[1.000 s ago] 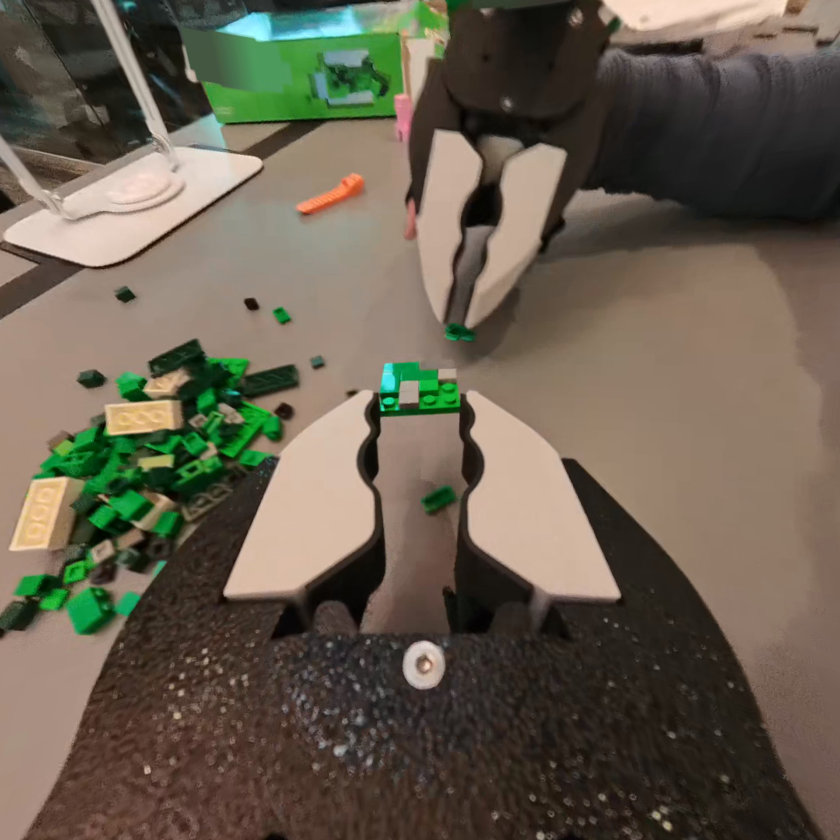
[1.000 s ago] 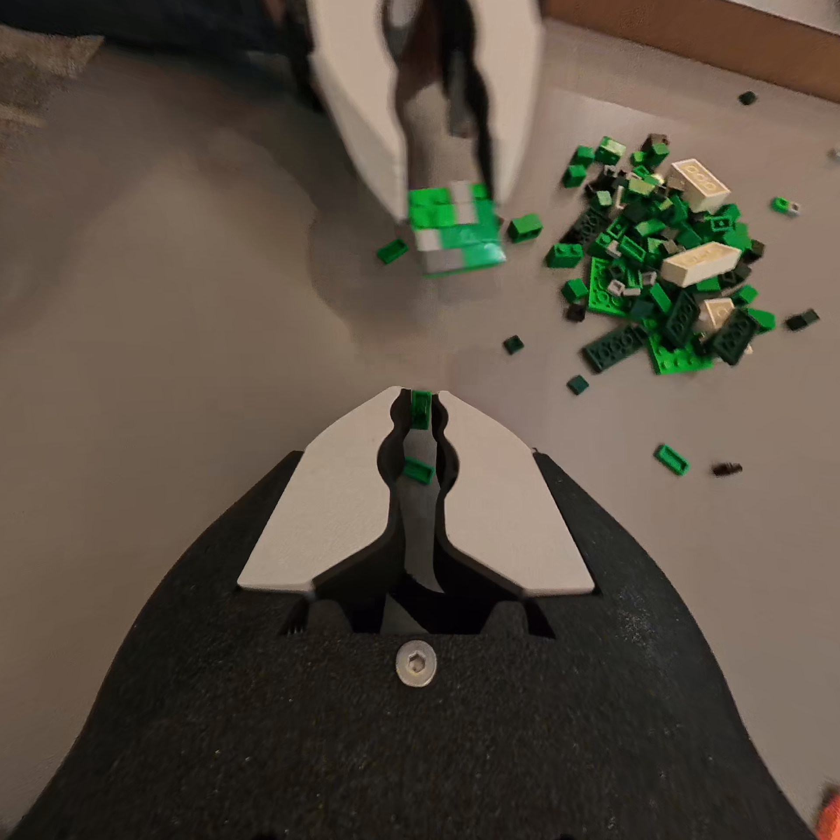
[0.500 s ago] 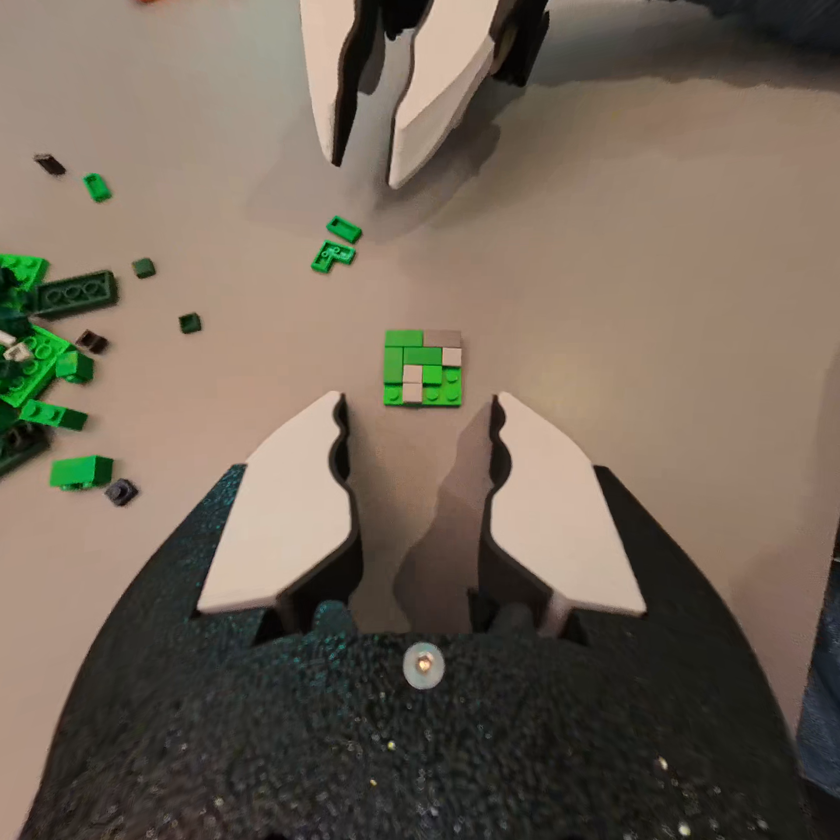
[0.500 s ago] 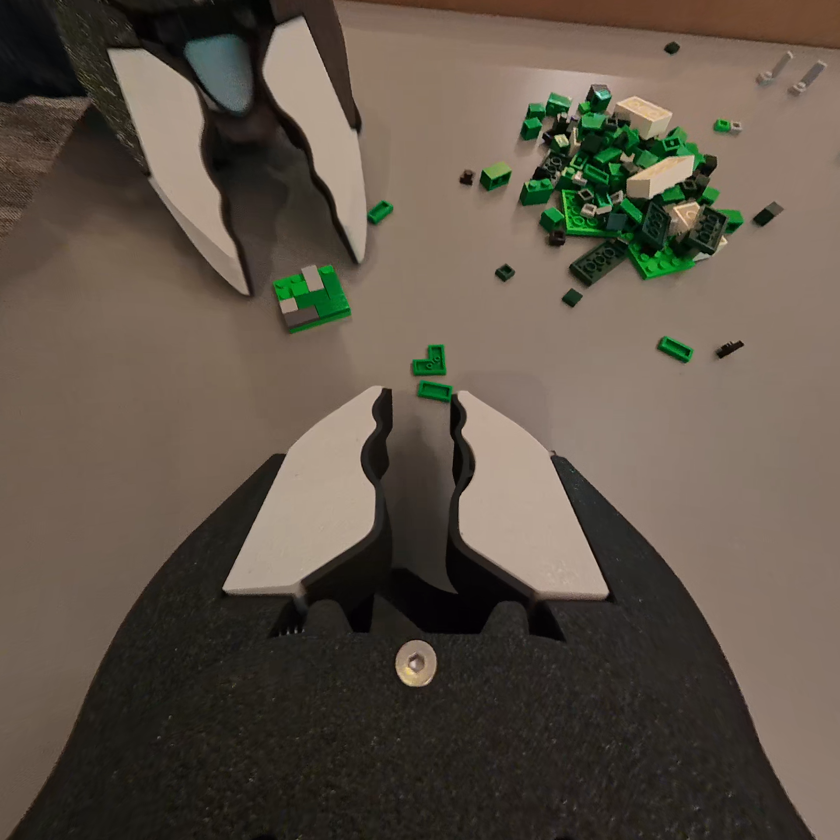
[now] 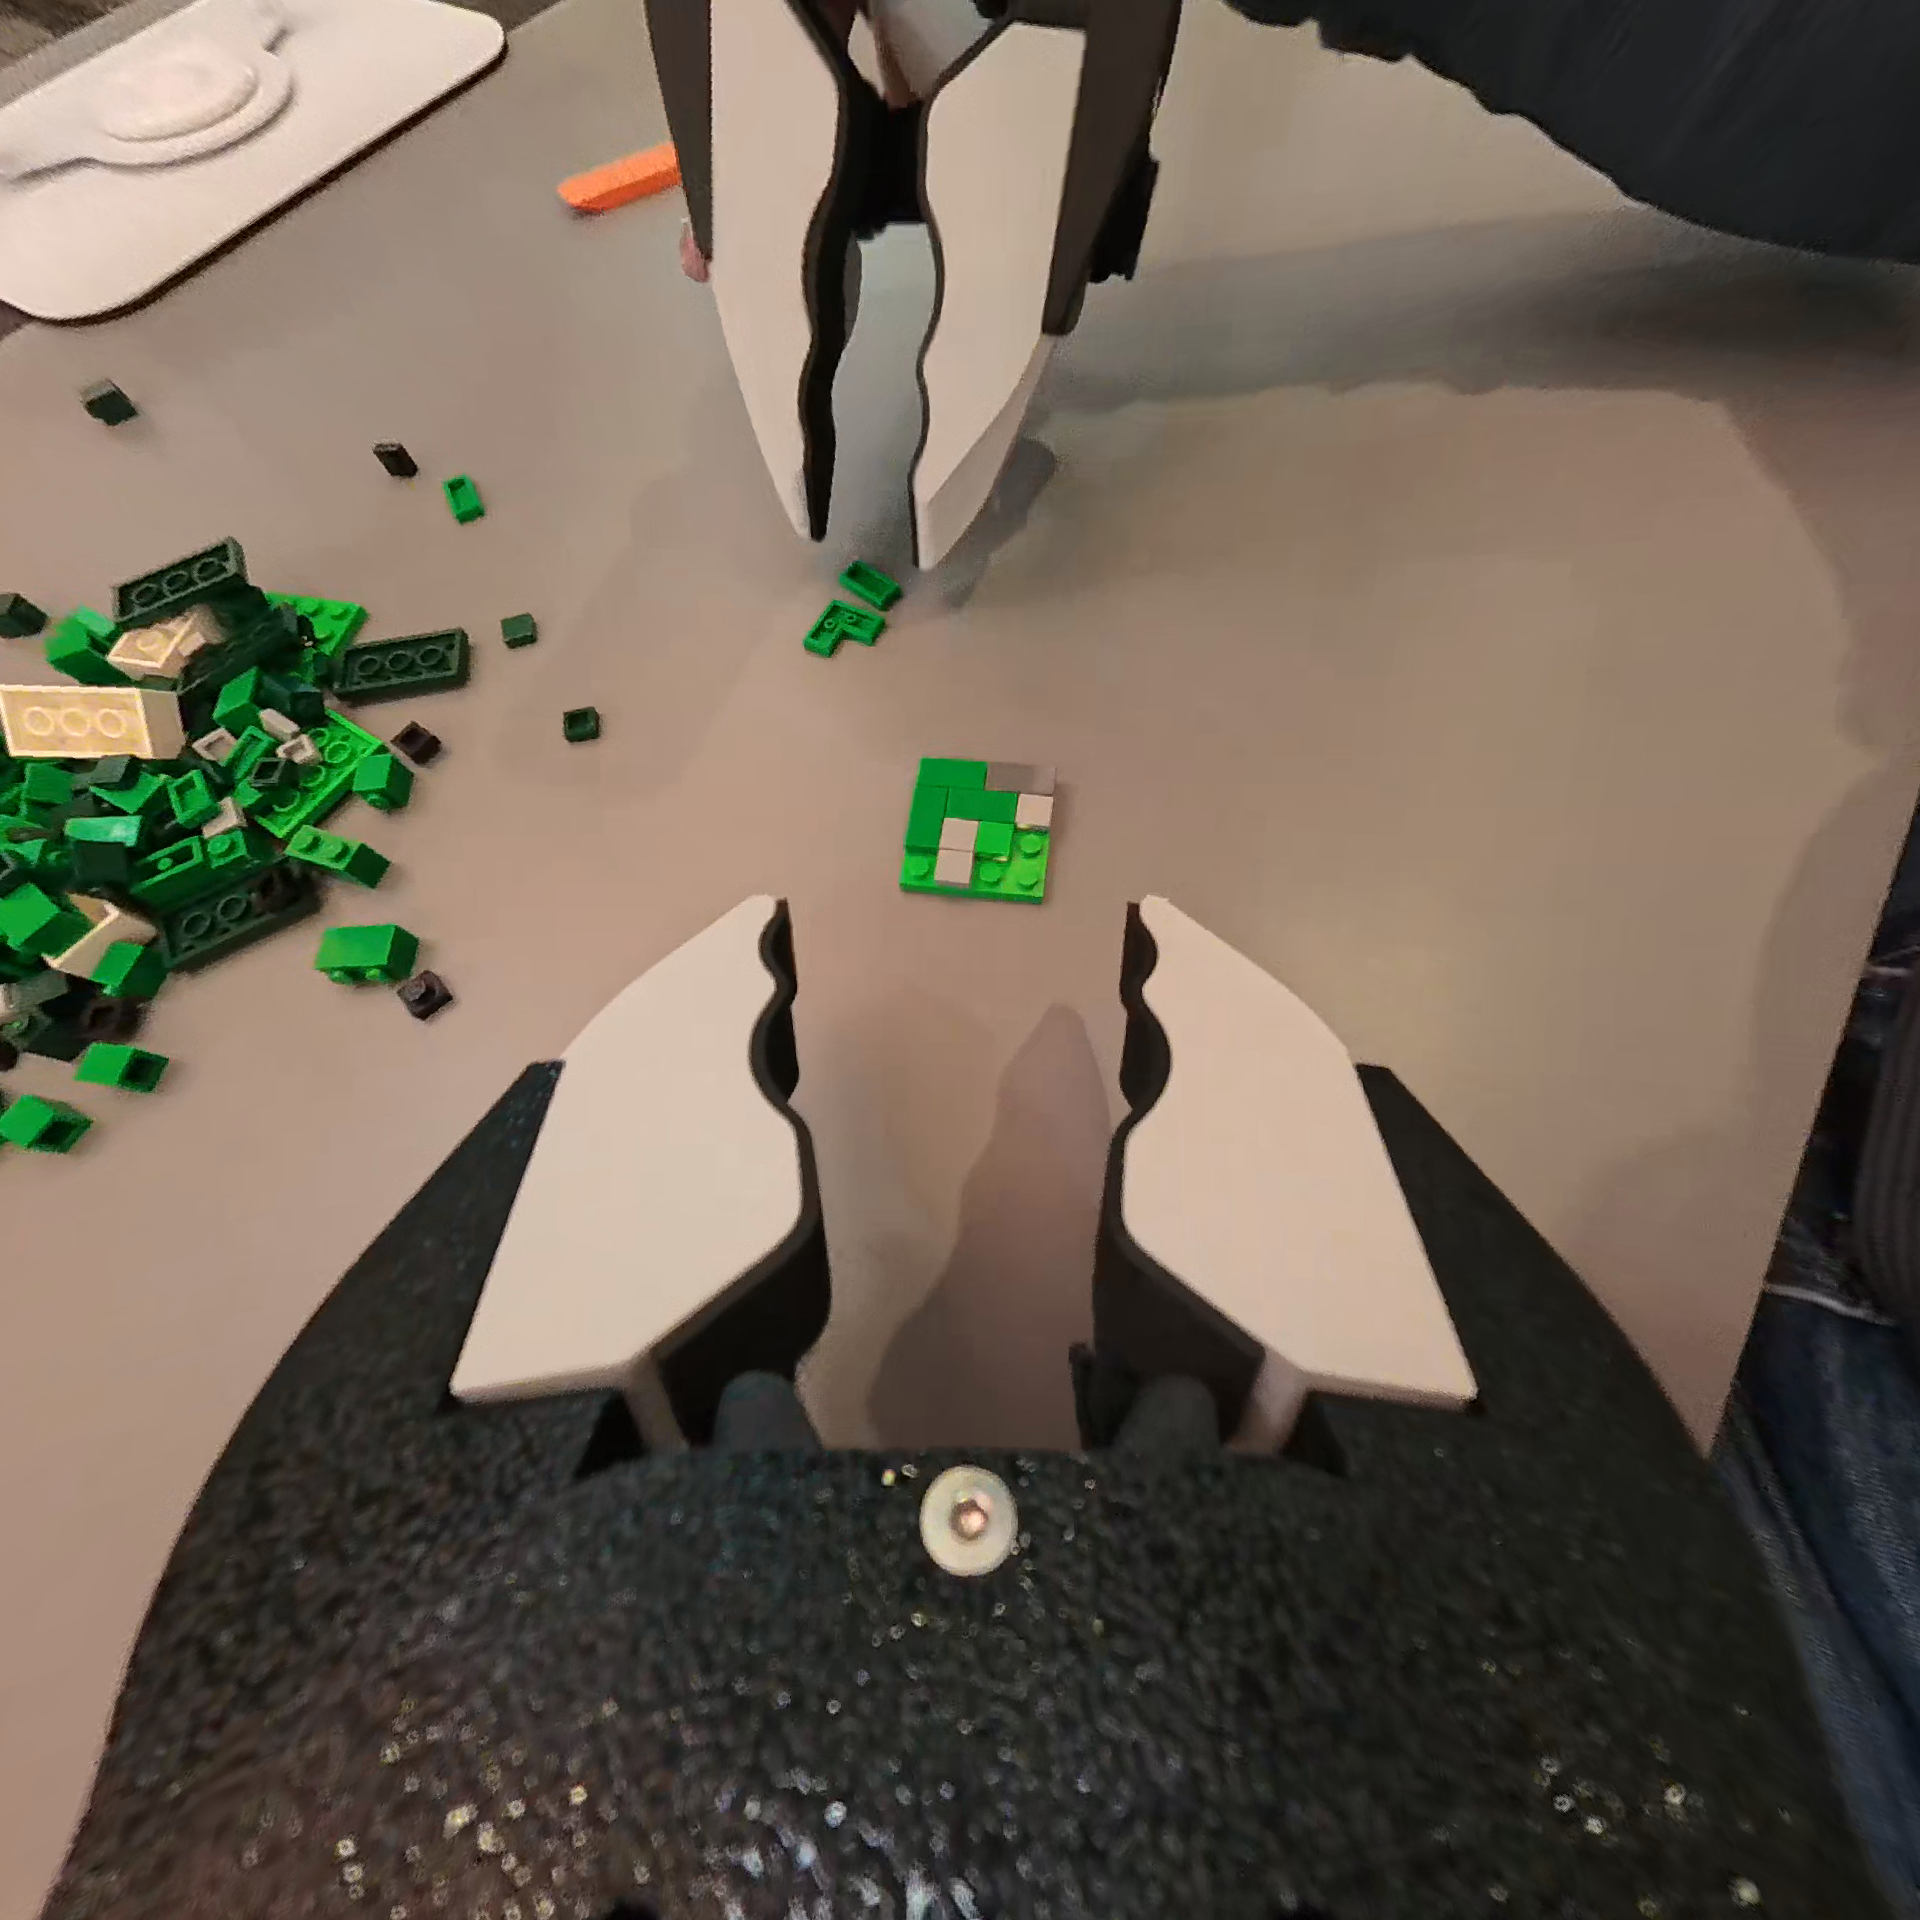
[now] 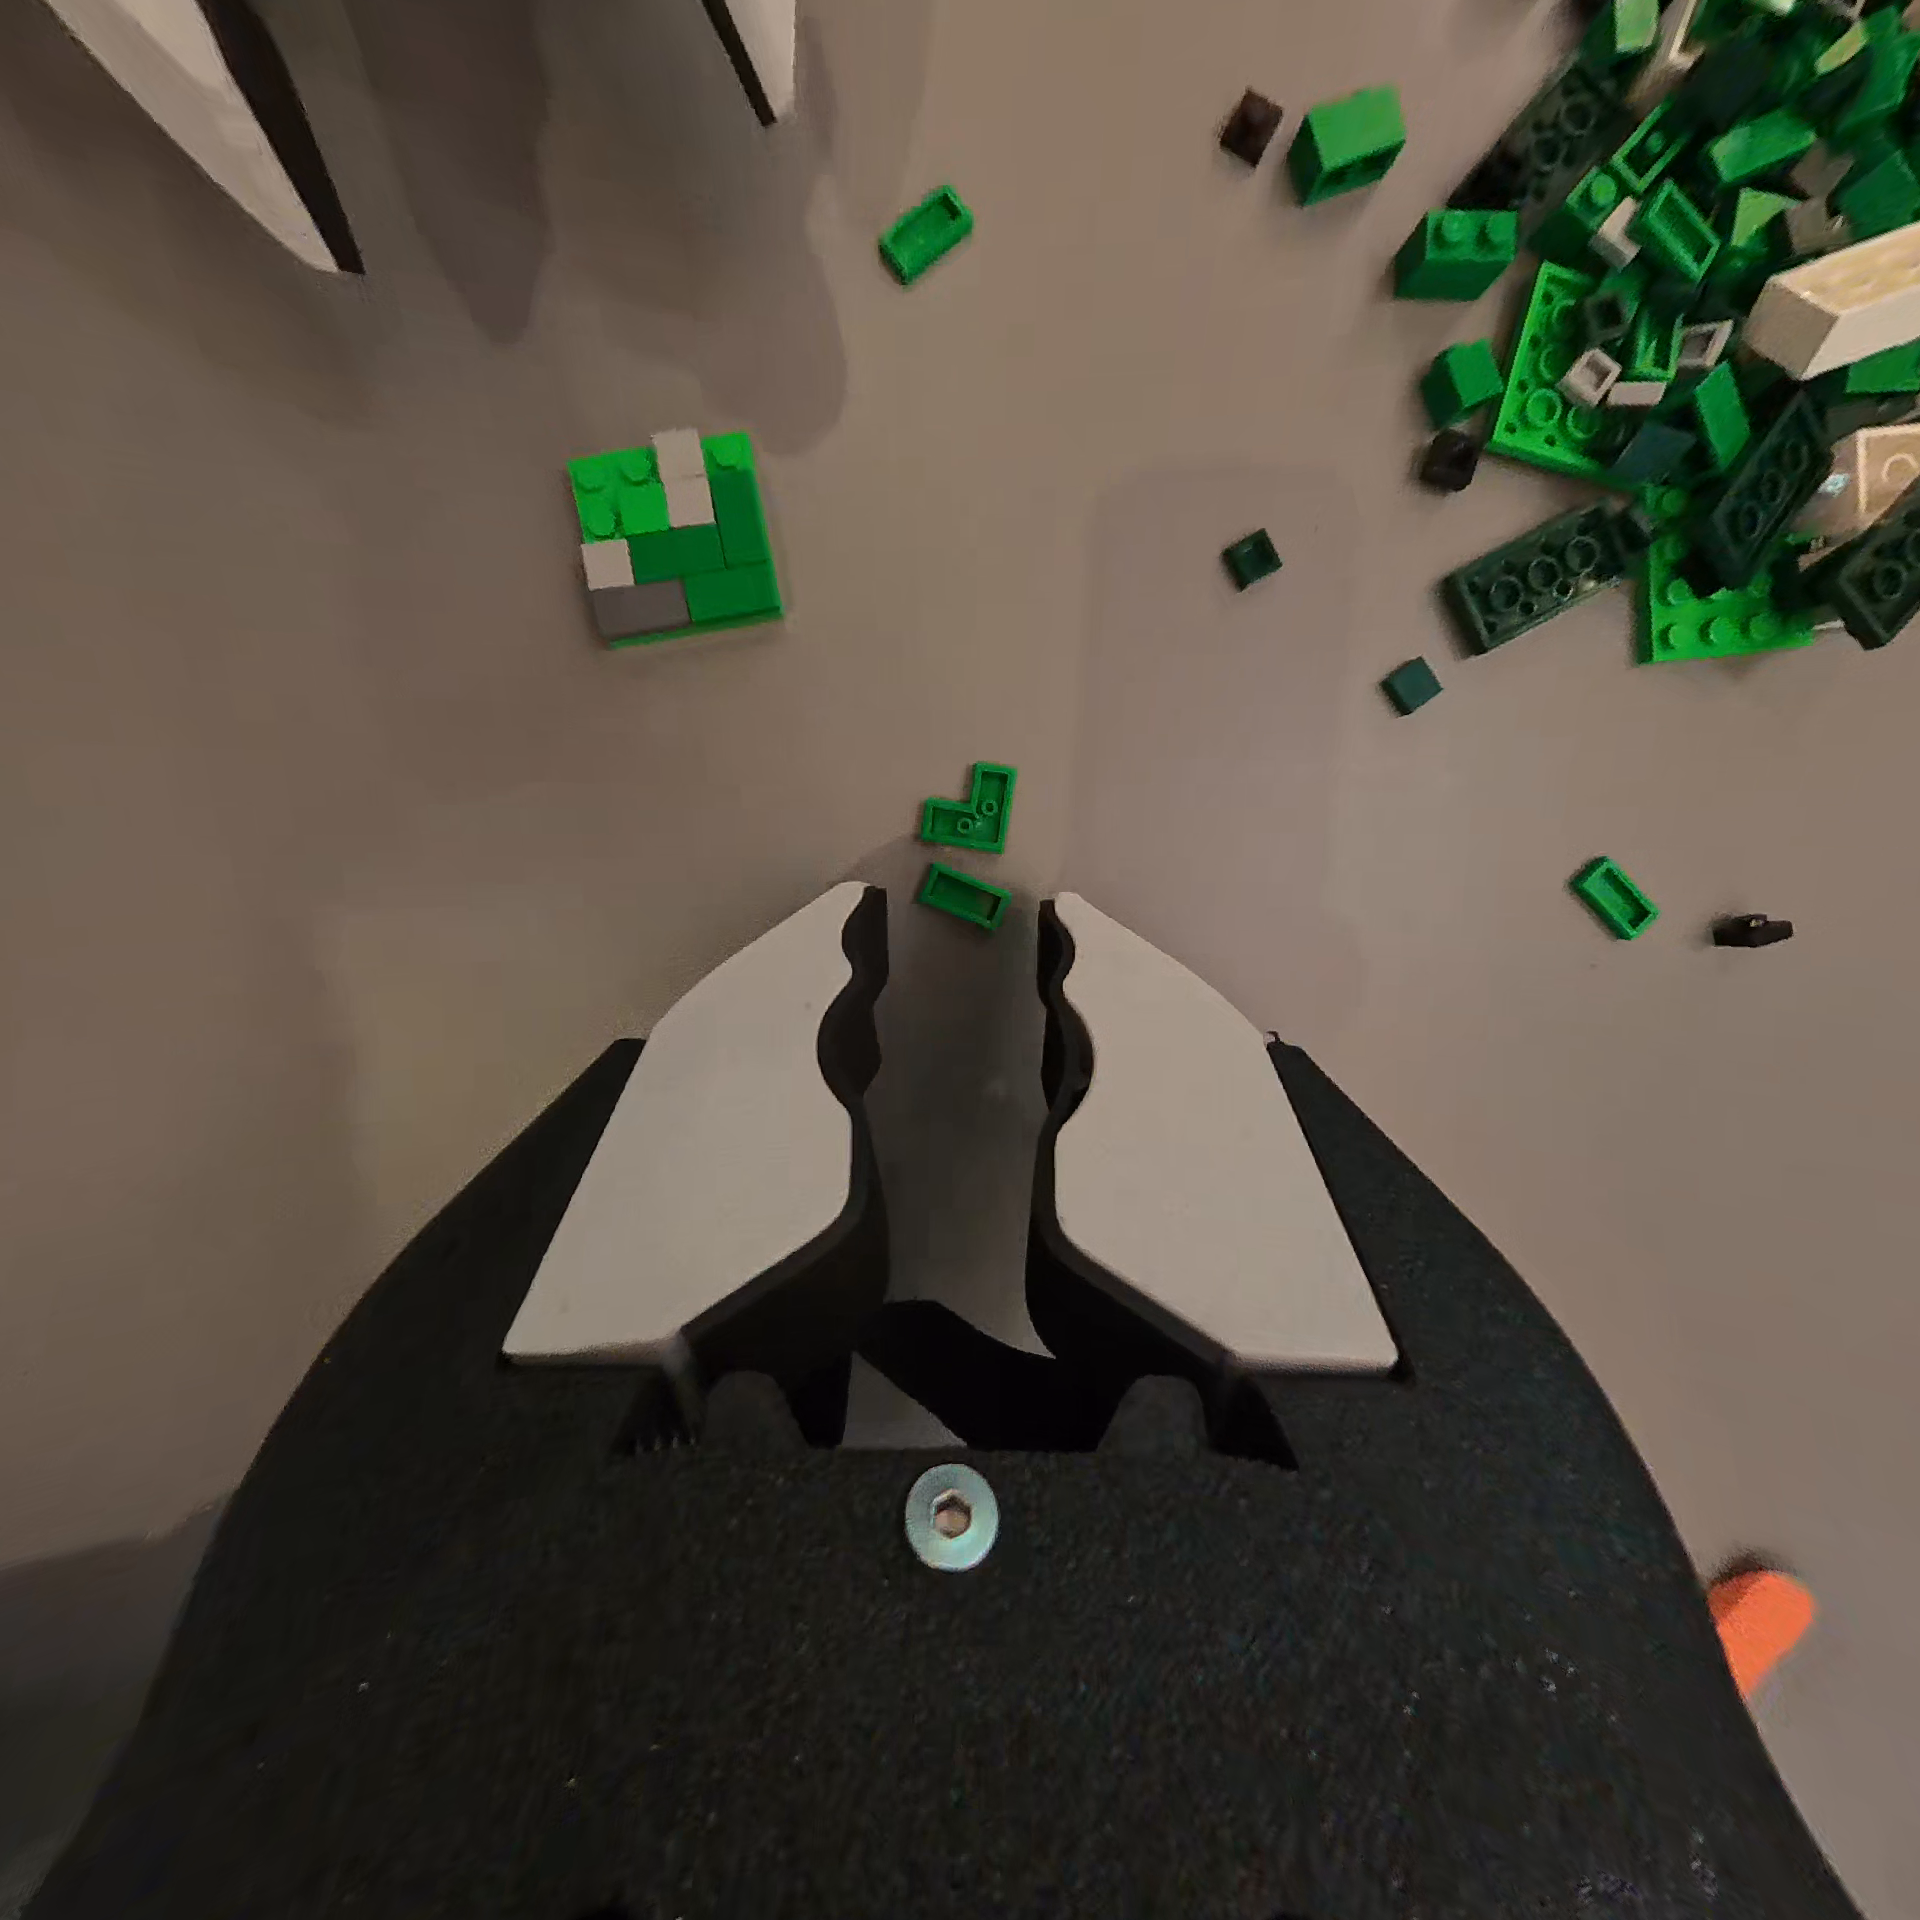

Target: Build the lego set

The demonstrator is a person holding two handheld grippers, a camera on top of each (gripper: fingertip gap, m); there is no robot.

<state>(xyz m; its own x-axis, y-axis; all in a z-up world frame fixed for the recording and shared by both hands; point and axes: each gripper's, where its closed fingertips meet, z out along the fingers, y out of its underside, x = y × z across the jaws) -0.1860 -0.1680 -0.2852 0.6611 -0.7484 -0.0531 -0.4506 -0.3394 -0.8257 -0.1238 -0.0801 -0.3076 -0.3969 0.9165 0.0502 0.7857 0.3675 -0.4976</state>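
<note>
A small square green-and-grey build [image 5: 980, 828] lies flat on the grey table just beyond my left gripper [image 5: 956, 914], which is open and empty. It also shows in the right wrist view [image 6: 673, 537]. My right gripper [image 6: 963, 902] is open and empty, its tips close over a small green flat tile [image 6: 963, 896] with a green L-shaped tile [image 6: 971, 810] just beyond. In the left wrist view the right gripper [image 5: 868, 535] points down at those two tiles [image 5: 854, 613]. A pile of loose green, dark green and cream bricks [image 5: 156, 790] lies at the left; it also shows in the right wrist view [image 6: 1704, 395].
An orange brick separator [image 5: 620, 179] lies behind the right gripper. A white flat stand base [image 5: 208, 135] sits at the far left. Stray small bricks [image 5: 462, 499] lie around the pile. A person's dark sleeve [image 5: 1558, 114] crosses the top right. The table's right edge [image 5: 1829, 1091] is near. Some 12 cm of space lies between my two pairs of fingers. My right gripper is the nearer one to the orange brick separator [image 5: 620, 179]: about 20 cm, against 35 cm.
The left gripper let go of the build, which now lies on the table, and opened wide. The right gripper dropped its small green tile beside the L-shaped tile and now hovers low over both.
</note>
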